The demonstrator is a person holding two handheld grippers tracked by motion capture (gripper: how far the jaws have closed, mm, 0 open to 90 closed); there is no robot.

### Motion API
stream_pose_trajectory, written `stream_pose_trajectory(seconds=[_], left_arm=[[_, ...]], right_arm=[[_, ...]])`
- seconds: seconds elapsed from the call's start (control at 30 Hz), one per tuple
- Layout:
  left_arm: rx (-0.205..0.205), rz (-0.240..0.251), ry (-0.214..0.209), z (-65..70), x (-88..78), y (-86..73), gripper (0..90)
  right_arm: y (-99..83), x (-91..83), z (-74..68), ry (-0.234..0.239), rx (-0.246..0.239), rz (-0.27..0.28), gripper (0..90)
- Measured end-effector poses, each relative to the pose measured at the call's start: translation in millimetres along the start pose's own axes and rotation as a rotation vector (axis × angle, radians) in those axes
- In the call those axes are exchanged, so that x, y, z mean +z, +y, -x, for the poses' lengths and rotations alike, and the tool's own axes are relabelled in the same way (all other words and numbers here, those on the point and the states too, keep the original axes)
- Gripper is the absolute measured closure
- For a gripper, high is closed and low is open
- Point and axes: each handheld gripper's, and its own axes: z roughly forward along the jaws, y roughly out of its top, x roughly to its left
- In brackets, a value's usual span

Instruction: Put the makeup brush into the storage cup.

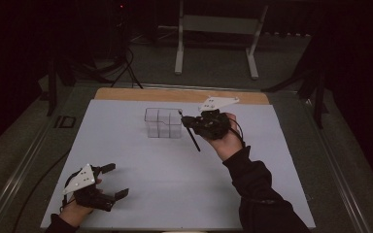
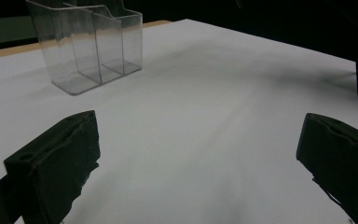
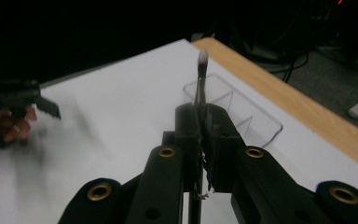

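A clear plastic organizer [image 1: 162, 122] with several compartments stands at the far middle of the white sheet [image 1: 126, 145]. My right gripper [image 1: 187, 120] is shut on a thin black brush [image 1: 194, 142], held tilted just right of the organizer. In the right gripper view the brush's pale tip [image 3: 202, 70] pokes up past the closed jaws [image 3: 200, 116], over the organizer [image 3: 242, 114]. My left gripper [image 1: 116, 180] rests open near the front left corner with nothing between its jaws. In the left gripper view it [image 2: 200, 130] faces the organizer [image 2: 88, 46] across bare sheet.
The table's wooden strip [image 1: 175, 93] runs along the far edge behind the sheet. A white metal frame [image 1: 179, 48] and black cables [image 1: 126, 68] sit on the floor beyond. Another cable [image 1: 34, 189] trails off the table's left side.
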Motion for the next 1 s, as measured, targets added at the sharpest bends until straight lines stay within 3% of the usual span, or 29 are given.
stream_pose_trajectory(seconds=[0.23, 0.3, 0.5, 0.67, 1.0], left_arm=[[-0.004, 0.006, -0.003, -0.1, -0.2, 0.4, 0.9], [-0.003, 0.005, -0.004, -0.1, 0.1, 0.1, 0.9], [-0.005, 0.007, -0.006, -0.2, 0.1, 0.0, 0.9], [-0.007, 0.008, -0.009, -0.7, -0.5, 0.2, 0.9], [-0.013, 0.012, -0.018, -0.5, -0.4, 0.0, 0.9]], right_arm=[[13.1, 5.9, 3.0, -0.013, 0.007, 0.052, 84.9], [14.0, 8.0, 6.2, 0.002, 0.019, 0.082, 84.9], [16.0, 13.3, 13.9, -0.036, 0.060, 0.142, 84.9], [23.0, 18.8, 14.0, -0.093, 0.036, 0.188, 84.9], [35.1, 35.3, 16.3, -0.092, 0.032, 0.220, 84.9]])
